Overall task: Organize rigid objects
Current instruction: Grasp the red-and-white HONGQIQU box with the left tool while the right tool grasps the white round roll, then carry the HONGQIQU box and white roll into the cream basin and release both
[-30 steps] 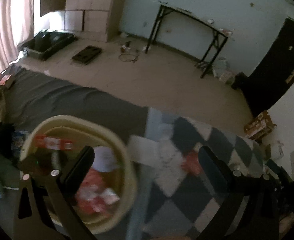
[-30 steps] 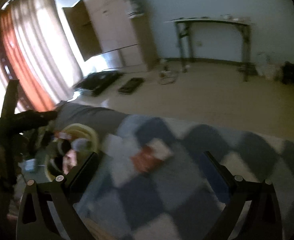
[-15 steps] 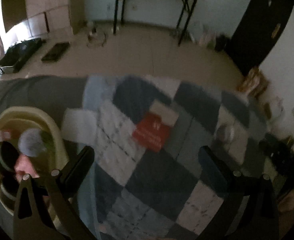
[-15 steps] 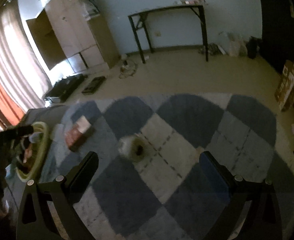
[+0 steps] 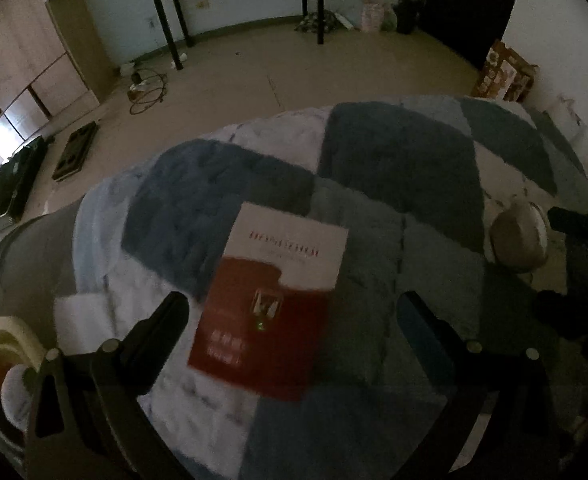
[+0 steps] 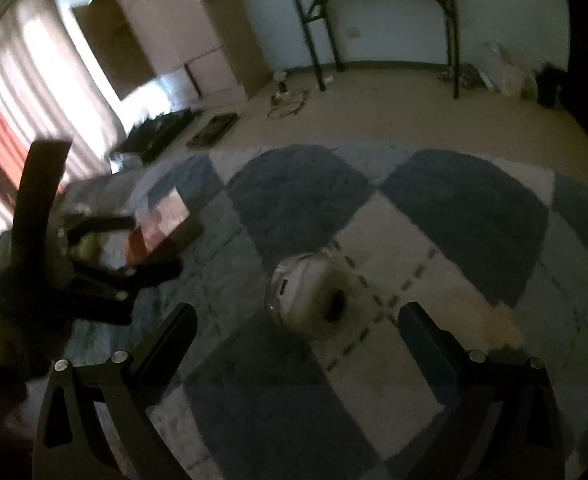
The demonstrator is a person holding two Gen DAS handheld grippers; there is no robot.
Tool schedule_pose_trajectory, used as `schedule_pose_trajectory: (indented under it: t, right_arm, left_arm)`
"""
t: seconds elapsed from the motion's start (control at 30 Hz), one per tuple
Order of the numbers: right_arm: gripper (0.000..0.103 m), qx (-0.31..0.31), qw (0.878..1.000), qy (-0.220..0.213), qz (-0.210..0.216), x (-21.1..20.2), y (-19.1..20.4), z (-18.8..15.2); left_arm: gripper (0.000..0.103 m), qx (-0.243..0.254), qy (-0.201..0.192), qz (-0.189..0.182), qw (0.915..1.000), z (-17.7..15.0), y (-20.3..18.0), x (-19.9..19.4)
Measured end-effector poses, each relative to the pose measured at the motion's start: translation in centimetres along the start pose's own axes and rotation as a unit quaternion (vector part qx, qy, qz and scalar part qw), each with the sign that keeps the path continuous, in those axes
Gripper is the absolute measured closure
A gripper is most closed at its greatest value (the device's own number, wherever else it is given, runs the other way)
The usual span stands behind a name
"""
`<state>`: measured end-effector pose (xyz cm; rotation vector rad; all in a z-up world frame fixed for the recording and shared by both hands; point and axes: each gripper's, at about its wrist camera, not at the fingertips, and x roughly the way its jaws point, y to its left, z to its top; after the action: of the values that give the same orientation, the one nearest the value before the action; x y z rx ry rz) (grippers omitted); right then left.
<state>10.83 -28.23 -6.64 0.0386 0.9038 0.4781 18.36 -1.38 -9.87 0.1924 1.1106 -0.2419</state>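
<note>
While both tools hang above the bed, the left gripper (image 5: 290, 312) sits straight over the flat red-and-white rectangular box (image 5: 272, 300), jaws spread wide and holding nothing; the box's long axis runs away from the camera, roughly in line with the fingers, so it lies between them and nearest this hand. Wide open too and empty, the right gripper (image 6: 298, 320) faces the pale round lidded container (image 6: 312, 294) just ahead of it. Both things rest on a soft blue-and-white checked blanket (image 5: 394, 160). Beyond lie a bare floor, a black-legged table (image 6: 374, 20) and a wooden cabinet (image 6: 198, 40).
</note>
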Motion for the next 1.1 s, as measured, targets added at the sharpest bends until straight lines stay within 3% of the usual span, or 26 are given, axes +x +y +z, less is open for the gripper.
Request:
schedule_pose_trajectory:
  t: [0.1, 0.13, 0.2, 0.23, 0.33, 0.5, 0.63, 0.77, 0.93, 1.1]
  right_arm:
    - [0.013, 0.009, 1.000, 0.010, -0.018, 1.4, -0.2, 0.4]
    - [0.018, 0.017, 1.000, 0.010, -0.022, 1.7, -0.3, 0.4]
    - [0.028, 0.021, 0.999, 0.011, -0.038, 2.2, -0.3, 0.1]
    - [0.034, 0.022, 0.999, 0.007, -0.044, 2.2, -0.4, -0.1]
    - [0.061, 0.020, 0.999, -0.010, -0.029, 1.8, -0.4, -0.4]
    - [0.061, 0.003, 1.000, -0.018, -0.021, 0.5, 0.8, -1.0]
    - [0.061, -0.011, 0.999, -0.043, 0.026, -1.6, 3.5, -0.5]
    - [0.061, -0.040, 0.993, -0.058, 0.090, -2.9, 9.2, 1.0]
    - [0.061, -0.103, 0.979, -0.059, 0.165, -1.9, 19.0, 2.1]
    - [0.061, -0.145, 0.966, -0.021, 0.211, 2.1, 27.9, 2.5]
  left_arm:
    - [0.004, 0.000, 0.000, -0.006, 1.0000, 0.2, -0.3, 0.4]
    - [0.014, -0.002, 0.005, -0.008, 1.0000, 0.2, -0.3, 0.7]
    - [0.025, -0.017, 0.009, -0.003, 0.9998, 0.1, 0.0, 0.9]
    - [0.038, -0.026, 0.007, -0.008, 0.9996, 0.1, 0.2, 0.8]
    - [0.045, -0.061, -0.002, -0.021, 0.9979, -0.1, 1.0, -0.2]
    - [0.046, -0.097, -0.033, -0.025, 0.9944, -0.6, 3.4, -4.2]
    - [0.046, -0.110, -0.057, -0.008, 0.9923, -0.9, 7.4, -9.1]
    - [0.046, -0.113, -0.073, 0.028, 0.9904, -2.3, 12.4, -13.4]
    - [0.046, -0.166, -0.073, 0.087, 0.9796, -7.9, 20.9, -17.5]
    - [0.046, -0.269, -0.052, 0.092, 0.9573, -16.7, 27.9, -18.5]
